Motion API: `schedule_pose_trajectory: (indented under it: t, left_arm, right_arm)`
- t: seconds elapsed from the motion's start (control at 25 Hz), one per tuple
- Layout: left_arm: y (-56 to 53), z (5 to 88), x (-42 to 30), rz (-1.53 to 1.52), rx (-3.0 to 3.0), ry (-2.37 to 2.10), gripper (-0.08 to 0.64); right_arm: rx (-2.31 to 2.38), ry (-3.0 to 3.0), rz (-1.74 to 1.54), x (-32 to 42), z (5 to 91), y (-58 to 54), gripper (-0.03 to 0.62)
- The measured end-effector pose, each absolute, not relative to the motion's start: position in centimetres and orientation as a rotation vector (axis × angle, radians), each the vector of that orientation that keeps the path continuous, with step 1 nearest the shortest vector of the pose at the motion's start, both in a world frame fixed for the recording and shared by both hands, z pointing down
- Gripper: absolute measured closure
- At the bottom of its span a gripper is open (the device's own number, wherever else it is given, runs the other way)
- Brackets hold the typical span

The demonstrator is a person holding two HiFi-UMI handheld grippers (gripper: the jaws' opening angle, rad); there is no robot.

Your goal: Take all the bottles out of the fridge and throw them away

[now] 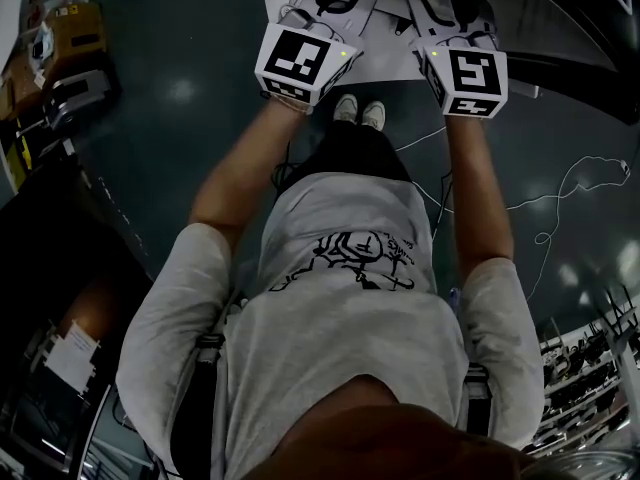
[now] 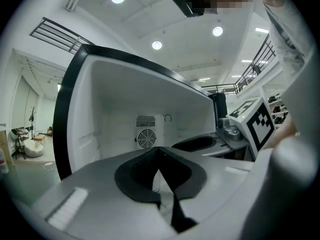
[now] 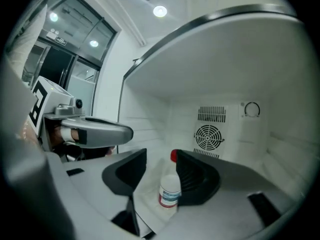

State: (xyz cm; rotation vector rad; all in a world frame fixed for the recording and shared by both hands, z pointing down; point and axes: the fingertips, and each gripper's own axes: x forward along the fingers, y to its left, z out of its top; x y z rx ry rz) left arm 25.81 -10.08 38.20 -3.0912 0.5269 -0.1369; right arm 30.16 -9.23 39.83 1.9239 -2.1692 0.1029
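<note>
The left gripper [image 2: 159, 151] points into the open white fridge [image 2: 107, 111] with its jaws closed together, nothing between them; the right gripper [image 3: 162, 160] has its jaws spread apart; a small red-capped bottle [image 3: 170, 191] sits on the fridge floor between them, unclamped.

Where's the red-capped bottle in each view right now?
Head view: not in it.
Left gripper view: not made out.
Right gripper view: bottle low centre, between the open jaws of the right hand-held gripper.
Shared landmark: round fan vent on the fridge back wall, in both gripper views.
</note>
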Motion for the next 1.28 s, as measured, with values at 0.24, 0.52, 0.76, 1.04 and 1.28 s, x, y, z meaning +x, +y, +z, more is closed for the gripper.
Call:
schedule_pose_trajectory:
  t: [0.24,0.52,0.76,1.04,1.28]
  left_arm:
    - [-11.3,39.2,26.7,-0.129,-3.084,0.534,0.551]
    - [-12.7,41.0,27.9,-0.146,-3.077,0.536,0.551]
    - [-13.6,41.8,28.7,-0.147,-3.081,0.541,0.551]
    - [-14.4,42.2,29.4,-0.174,-3.084,0.548,0.551]
    - [-14.8,42.8,29.4,-0.193,-3.096,0.554,0.551]
  right_arm:
    - [1.929,-2.133,0.129,31.2,41.4,-10.9,0.422]
    - [1.96,-2.128,0.141,32.8,42.7,-13.0,0.403]
    - [1.96,-2.139,0.143,33.4,43.6,-14.7,0.392]
    - [1.974,-2.156,0.173,33.6,44.9,-16.1,0.39]
    - [1.991,-2.168,0.147,33.7,44.9,-16.8,0.391]
